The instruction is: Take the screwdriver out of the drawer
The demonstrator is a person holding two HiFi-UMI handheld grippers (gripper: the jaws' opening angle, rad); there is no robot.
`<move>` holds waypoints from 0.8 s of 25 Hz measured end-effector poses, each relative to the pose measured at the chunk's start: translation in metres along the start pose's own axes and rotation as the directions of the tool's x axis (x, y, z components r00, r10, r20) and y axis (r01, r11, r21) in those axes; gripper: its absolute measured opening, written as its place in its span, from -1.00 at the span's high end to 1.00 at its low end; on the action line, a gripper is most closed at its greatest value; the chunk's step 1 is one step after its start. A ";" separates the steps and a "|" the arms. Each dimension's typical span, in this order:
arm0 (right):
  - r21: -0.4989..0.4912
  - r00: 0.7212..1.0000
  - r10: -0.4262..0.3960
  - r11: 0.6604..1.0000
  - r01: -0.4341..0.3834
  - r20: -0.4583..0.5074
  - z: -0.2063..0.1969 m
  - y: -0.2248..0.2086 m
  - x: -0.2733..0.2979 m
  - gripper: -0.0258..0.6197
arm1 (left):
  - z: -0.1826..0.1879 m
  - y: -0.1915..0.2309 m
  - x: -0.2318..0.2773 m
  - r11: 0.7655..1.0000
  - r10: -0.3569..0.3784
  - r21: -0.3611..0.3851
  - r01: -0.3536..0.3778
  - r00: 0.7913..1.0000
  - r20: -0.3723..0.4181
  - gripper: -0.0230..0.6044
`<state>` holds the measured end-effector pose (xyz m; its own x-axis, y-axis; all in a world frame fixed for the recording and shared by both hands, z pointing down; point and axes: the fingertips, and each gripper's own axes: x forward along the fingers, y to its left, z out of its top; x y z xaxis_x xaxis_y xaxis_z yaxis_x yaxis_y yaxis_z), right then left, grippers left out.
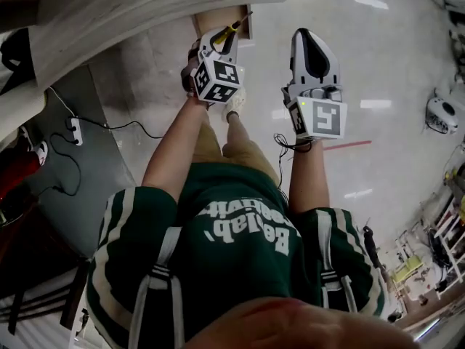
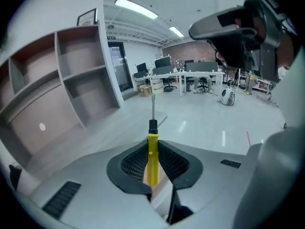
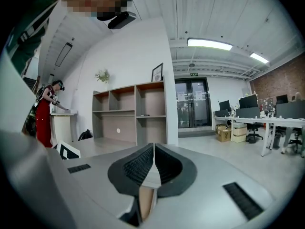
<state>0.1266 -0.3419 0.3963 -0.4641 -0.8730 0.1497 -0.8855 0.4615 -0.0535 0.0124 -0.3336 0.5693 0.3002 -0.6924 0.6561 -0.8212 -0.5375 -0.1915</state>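
Head view – left gripper: the left gripper (image 1: 221,42) is held up in front of the person, directly above the open wooden drawer (image 1: 243,22).
Head view – screwdriver: the screwdriver (image 1: 234,26) is clamped in the left gripper's jaws, out of the drawer, and its shaft sticks out past the jaw tips.
Head view – right gripper: the right gripper (image 1: 311,38) is just beside the left gripper on its right, apart from it, with the pale glossy floor (image 1: 349,64) below.
Left gripper view – grip: the left gripper (image 2: 153,175) has its ribbed pads pressed on the yellow handle of the screwdriver (image 2: 152,149), a narrow hold. The black collar and thin metal shaft point straight ahead.
Left gripper view – surroundings: an empty-looking shelf unit (image 2: 71,80) is to the left of the left gripper. The right gripper (image 2: 205,28) is up and to its right.
Right gripper view – jaws: the right gripper (image 3: 153,168) has its pads closed together with nothing between them.
Right gripper view – surroundings: the left gripper's marker cube (image 3: 69,150) shows at lower left. The shelf unit (image 3: 128,113) stands beyond that cube.
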 end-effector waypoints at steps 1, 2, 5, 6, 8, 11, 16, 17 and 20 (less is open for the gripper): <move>-0.005 1.000 0.003 1.000 -0.003 0.006 0.010 0.005 -0.005 0.81 | 0.011 0.004 -0.014 1.000 0.004 -0.009 -0.004 1.000 0.021 0.67; -0.012 1.000 0.006 1.000 -0.006 0.011 0.019 0.010 -0.010 0.81 | 0.020 0.008 -0.028 1.000 0.007 -0.024 -0.006 0.999 0.042 0.67; -0.032 1.000 0.009 0.999 -0.008 0.024 0.045 0.021 -0.024 0.81 | 0.050 0.022 -0.065 0.998 0.034 -0.058 -0.028 0.994 0.105 0.67; -0.040 1.000 0.011 0.999 -0.010 0.027 0.054 0.022 -0.028 0.81 | 0.062 0.027 -0.076 0.997 0.048 -0.061 -0.041 0.991 0.126 0.67; -0.056 0.999 0.015 0.998 -0.013 0.037 0.071 0.026 -0.032 0.81 | 0.079 0.040 -0.098 0.995 0.078 -0.069 -0.068 0.983 0.166 0.67; -0.082 0.997 0.030 0.996 -0.024 0.067 0.089 0.042 -0.030 0.81 | 0.088 0.063 -0.125 0.991 0.119 -0.090 -0.101 0.969 0.216 0.67; -0.092 0.994 0.048 0.995 -0.039 0.096 0.119 0.061 -0.038 0.81 | 0.108 0.082 -0.175 0.981 0.170 -0.137 -0.135 0.941 0.292 0.67; -0.098 0.992 0.062 0.994 -0.052 0.109 0.125 0.067 -0.039 0.81 | 0.111 0.085 -0.186 0.979 0.180 -0.144 -0.141 0.935 0.306 0.67; -0.131 0.986 0.093 0.989 -0.075 0.135 0.139 0.082 -0.044 0.81 | 0.122 0.095 -0.215 0.974 0.208 -0.164 -0.158 0.909 0.361 0.67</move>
<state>0.0711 -0.2877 0.2481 -0.5433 -0.8395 0.0092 -0.8374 0.5427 0.0651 -0.0714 -0.2943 0.3208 0.2771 -0.9149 0.2935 -0.9265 -0.3353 -0.1705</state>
